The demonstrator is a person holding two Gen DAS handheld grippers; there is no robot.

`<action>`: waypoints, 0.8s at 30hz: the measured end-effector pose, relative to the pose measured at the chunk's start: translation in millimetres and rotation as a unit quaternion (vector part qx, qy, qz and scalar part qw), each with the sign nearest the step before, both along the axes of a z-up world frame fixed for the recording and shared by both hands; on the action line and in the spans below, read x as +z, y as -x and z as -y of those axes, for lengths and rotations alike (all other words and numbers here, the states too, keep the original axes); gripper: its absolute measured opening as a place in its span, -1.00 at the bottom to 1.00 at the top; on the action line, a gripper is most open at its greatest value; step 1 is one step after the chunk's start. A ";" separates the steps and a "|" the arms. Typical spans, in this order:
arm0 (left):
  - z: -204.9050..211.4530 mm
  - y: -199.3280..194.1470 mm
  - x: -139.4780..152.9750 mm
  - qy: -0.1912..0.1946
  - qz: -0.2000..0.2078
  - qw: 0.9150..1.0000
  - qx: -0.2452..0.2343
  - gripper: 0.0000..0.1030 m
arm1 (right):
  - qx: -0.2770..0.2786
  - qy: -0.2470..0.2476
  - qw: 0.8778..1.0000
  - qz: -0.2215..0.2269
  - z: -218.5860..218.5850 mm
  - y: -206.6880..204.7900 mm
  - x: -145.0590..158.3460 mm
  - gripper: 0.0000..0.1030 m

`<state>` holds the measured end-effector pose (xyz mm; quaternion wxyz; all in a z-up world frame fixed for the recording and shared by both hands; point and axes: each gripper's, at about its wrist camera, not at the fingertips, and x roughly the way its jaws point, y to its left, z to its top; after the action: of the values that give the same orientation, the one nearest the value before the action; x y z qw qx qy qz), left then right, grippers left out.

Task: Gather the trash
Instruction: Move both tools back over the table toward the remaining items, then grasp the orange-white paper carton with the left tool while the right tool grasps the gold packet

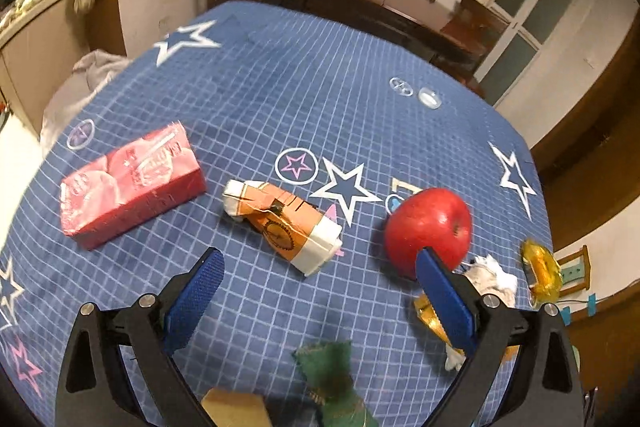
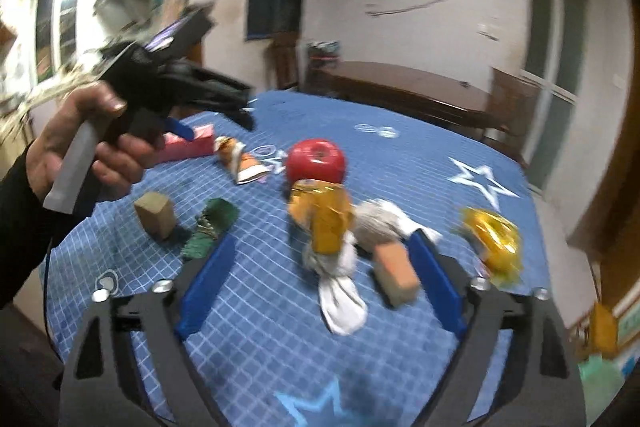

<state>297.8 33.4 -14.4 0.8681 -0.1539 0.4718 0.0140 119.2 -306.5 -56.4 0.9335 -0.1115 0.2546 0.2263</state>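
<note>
Both grippers hung above the bench [image 1: 280,75] with their fingers spread wide and nothing between them, which reads as a hunt for the first piece of trash, not a carry. The left gripper [image 1: 320,263] looked down on the crushed orange carton [image 1: 282,225], which lay flat between the pink tissue pack [image 1: 130,185] and the red apple [image 1: 430,227], clear of both. The carton's long axis ran diagonally in that view, from its white folded end at upper left to its other white end at lower right, so the fingers as they stood would meet it nearly end-on (a twist of the wrist seems needed to close across its narrow width).

The right gripper [image 2: 320,263] was lined up over the gold wrapper [image 2: 324,223] and the white tissue [image 2: 342,297] trailing from under it; that pair lay lengthwise along the fingers' own direction, tissue end nearest the camera. A tan block [image 2: 396,273] lay just inside the right-hand finger and could be caught by mistake. A second gold wrapper [image 2: 494,245] and a green wrapper [image 2: 210,227] lay off to either side. No bin was visible.
</note>
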 end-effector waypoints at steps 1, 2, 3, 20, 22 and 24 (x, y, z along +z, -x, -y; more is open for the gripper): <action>1.0 -6.3 -4.9 -0.006 -0.005 1.000 0.004 0.86 | 0.006 0.007 1.000 -0.001 -5.0 -9.7 -1.2 0.80; 1.1 -12.0 -9.5 -0.017 -0.011 1.000 0.016 0.86 | 0.011 0.009 1.000 -0.005 -7.9 -17.7 -5.0 0.81; 0.4 -16.6 -13.4 -0.023 -0.013 0.999 0.029 0.86 | 0.015 0.008 1.000 -0.010 -9.7 -24.2 -7.1 0.81; -20.8 -34.9 -58.3 0.042 -0.070 0.996 0.020 -0.87 | 0.023 -0.006 0.997 -0.074 -24.8 -64.4 -30.1 -0.36; -23.9 -28.3 -50.7 0.035 -0.056 0.998 0.020 -0.88 | 0.022 -0.020 0.997 -0.067 -22.7 -56.9 -23.6 -0.37; -27.1 -21.3 -42.8 0.038 -0.045 0.998 0.019 -0.88 | 0.023 -0.034 0.997 -0.060 -21.7 -50.4 -16.1 -0.37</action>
<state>319.1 60.6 -57.1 0.8390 -0.1951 0.5077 0.0194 169.6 -284.8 -72.4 0.9144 -0.0721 0.2998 0.2623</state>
